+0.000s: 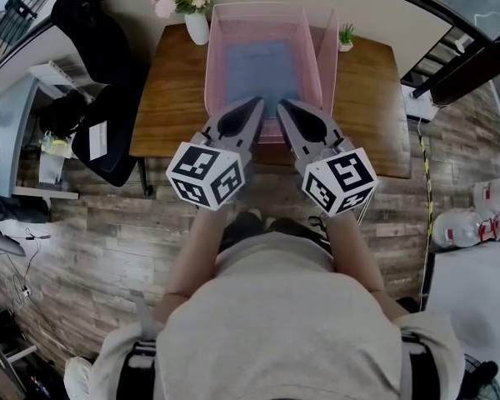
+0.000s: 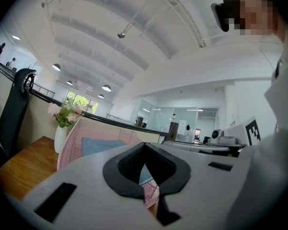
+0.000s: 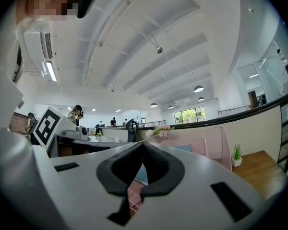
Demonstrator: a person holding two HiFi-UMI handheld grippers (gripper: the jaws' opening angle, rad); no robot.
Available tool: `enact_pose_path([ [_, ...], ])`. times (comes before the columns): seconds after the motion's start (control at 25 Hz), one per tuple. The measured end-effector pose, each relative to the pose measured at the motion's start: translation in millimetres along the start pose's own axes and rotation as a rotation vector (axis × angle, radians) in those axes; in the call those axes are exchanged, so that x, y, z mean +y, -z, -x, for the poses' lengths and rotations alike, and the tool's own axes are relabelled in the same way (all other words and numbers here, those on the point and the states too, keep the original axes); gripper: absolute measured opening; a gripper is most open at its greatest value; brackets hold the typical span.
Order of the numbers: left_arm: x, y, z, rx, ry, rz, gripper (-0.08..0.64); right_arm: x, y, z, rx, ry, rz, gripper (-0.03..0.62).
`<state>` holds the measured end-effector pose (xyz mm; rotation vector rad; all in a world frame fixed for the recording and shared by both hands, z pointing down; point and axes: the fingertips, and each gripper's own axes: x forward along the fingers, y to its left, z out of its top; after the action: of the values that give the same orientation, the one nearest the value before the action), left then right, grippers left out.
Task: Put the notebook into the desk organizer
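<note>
The blue notebook [image 1: 262, 69] lies flat inside the pink mesh desk organizer [image 1: 212, 57], which stands on the wooden table [image 1: 175, 90]. My left gripper [image 1: 257, 103] and right gripper [image 1: 283, 106] hover side by side over the table's near edge, tips pointing at the organizer's front. Both are shut with nothing between their jaws. In the left gripper view the closed left gripper [image 2: 144, 146] fills the foreground, with the organizer [image 2: 69, 150] and notebook [image 2: 98, 145] behind it. The right gripper view shows the closed right gripper [image 3: 142, 145] in front of the organizer [image 3: 211, 145] and notebook [image 3: 185, 148].
A white vase of flowers [image 1: 192, 11] stands at the table's far left corner and a small potted plant [image 1: 346, 36] at the far right. A black chair with clothes [image 1: 100, 82] is left of the table. Water bottles [image 1: 483, 215] stand on the floor at right.
</note>
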<state>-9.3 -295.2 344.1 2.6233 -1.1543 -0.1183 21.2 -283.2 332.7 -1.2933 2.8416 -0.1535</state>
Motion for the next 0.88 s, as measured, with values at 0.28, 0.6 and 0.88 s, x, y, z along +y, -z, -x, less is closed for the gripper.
enact_pose_path([
  [0.28, -3.1, 4.8, 0.3, 0.024, 0.005, -0.019, 0.011, -0.1, 0.7, 1.0, 0.007, 0.004, 0.016, 0.003],
  [0.6, -2.4, 9.0, 0.8, 0.047, -0.004, -0.038, 0.011, -0.1, 5.7, 0.0, 0.006, 0.005, 0.013, 0.003],
  [0.88, -0.9, 12.0, 1.4, 0.058, -0.003, -0.044, 0.011, -0.8, 7.9, -0.1, 0.001, 0.014, 0.010, 0.003],
])
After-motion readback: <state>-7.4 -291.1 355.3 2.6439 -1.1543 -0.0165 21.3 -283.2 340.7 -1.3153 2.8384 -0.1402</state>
